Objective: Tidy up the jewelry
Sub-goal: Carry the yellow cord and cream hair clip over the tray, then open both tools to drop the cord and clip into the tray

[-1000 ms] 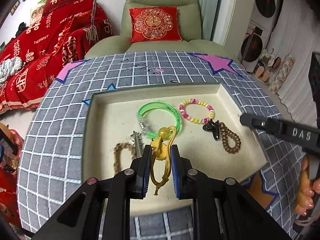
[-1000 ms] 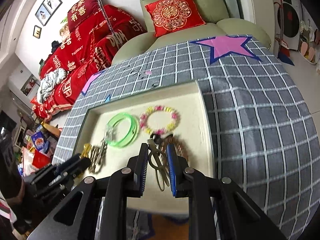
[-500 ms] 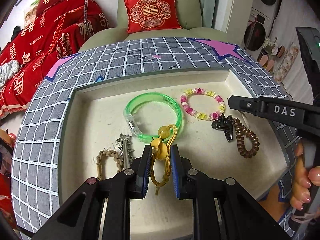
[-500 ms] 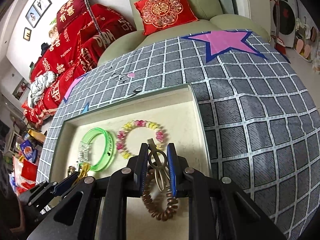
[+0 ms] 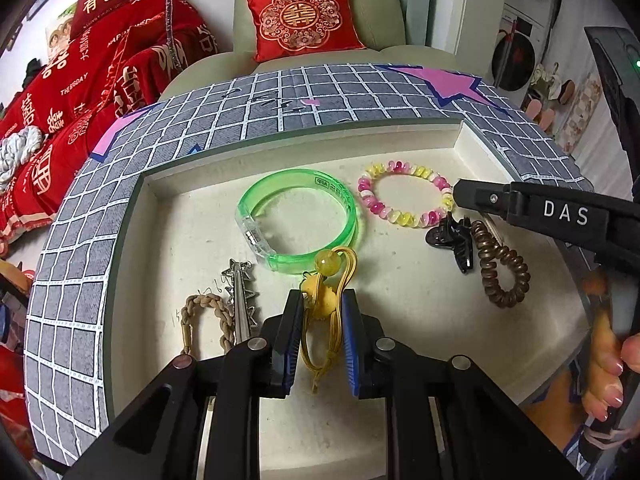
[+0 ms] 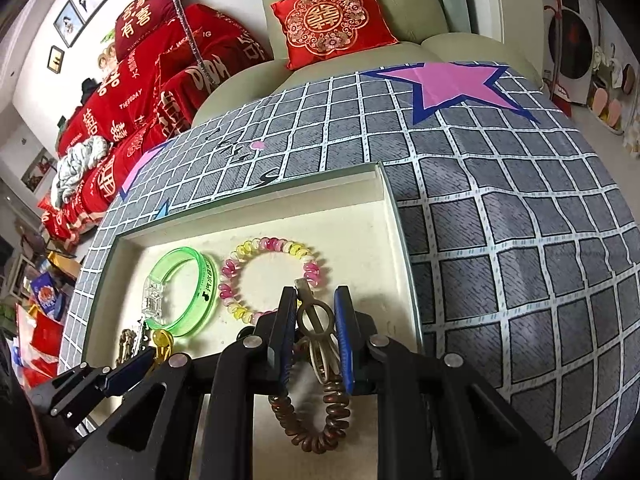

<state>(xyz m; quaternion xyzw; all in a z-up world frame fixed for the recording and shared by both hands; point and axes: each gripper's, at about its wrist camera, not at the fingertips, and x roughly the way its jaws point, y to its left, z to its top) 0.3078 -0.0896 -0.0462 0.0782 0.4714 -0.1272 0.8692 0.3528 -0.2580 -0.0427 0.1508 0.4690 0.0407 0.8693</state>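
Pinching low in each frame, the left claw (image 5: 320, 312) grips a yellow beaded cord (image 5: 326, 280) and the right claw (image 6: 314, 312) a bronze hair clip (image 6: 316, 320), likely to set them apart; beyond, the green bangle (image 5: 298, 224) and pink-yellow bracelet (image 5: 404, 194) rest mid-tray (image 5: 168, 216).

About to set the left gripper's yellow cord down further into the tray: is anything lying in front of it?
Yes. The green bangle lies right ahead of the left gripper; the yellow cord and its amber bead already overlap its near rim. A silver hair clip lies just left.
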